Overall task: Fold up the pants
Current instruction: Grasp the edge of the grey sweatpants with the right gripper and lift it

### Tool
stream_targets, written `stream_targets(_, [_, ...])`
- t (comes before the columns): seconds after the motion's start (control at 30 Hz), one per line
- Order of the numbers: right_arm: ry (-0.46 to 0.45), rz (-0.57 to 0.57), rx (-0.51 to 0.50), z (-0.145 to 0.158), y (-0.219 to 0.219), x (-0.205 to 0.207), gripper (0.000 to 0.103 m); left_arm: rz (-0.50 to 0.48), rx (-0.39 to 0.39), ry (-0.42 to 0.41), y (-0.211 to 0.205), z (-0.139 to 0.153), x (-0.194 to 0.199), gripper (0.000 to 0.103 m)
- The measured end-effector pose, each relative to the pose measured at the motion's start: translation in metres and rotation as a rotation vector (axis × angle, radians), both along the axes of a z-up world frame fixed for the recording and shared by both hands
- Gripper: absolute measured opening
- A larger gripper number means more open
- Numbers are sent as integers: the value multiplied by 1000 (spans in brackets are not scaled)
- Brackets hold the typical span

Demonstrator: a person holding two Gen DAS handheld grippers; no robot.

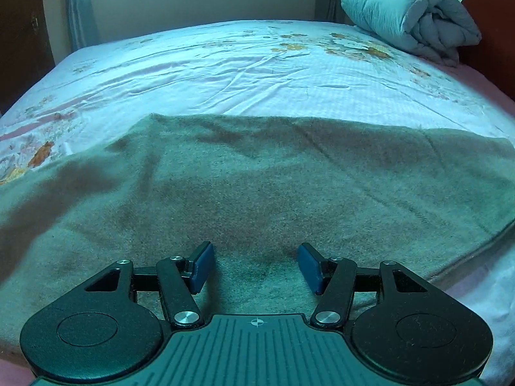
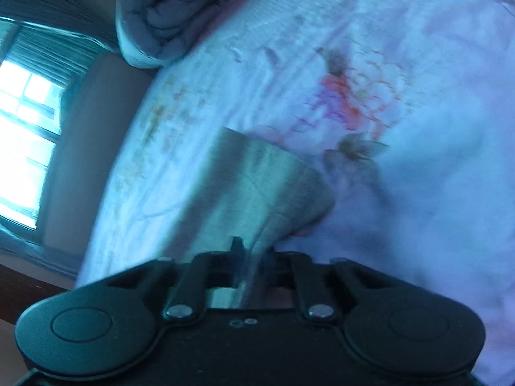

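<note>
The grey-green pants lie spread flat across the near part of the bed in the left wrist view. My left gripper is open just above the cloth, its blue pads apart with nothing between them. In the right wrist view, which is blurred and tilted, my right gripper is shut on a fold of the pants, and the cloth hangs forward from the jaws over the sheet.
The bed has a pale floral sheet. A rolled grey-blue quilt lies at the far right by the headboard; it also shows in the right wrist view. A window with curtains is beyond the bed.
</note>
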State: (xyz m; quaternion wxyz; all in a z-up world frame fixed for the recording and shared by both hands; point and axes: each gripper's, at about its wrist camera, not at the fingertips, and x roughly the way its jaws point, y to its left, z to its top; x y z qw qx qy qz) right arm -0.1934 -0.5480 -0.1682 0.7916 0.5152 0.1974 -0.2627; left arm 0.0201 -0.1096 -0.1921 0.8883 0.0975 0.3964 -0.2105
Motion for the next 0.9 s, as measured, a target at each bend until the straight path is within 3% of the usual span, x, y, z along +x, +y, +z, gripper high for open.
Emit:
stream_targets(0.13, [12,23,-183,26,21,9,1,-1,-13,8,2,2,1,58])
stream_targets(0.23, [44,107,-394,56,48,23,1,-4,-11,13,2,0,2,58])
stream_targets(0.37, [39,234,-567,91,82,46,1,-1,-16,19,2,-2,3,58])
stream_targets(0.63, [-28,522,-779,138,173,98,1,43,-80,-26,21,14,1,59])
stream_targets(0.9, [-57,823,-918,134,283,140,1,151,-96,-83,91,39,11,59])
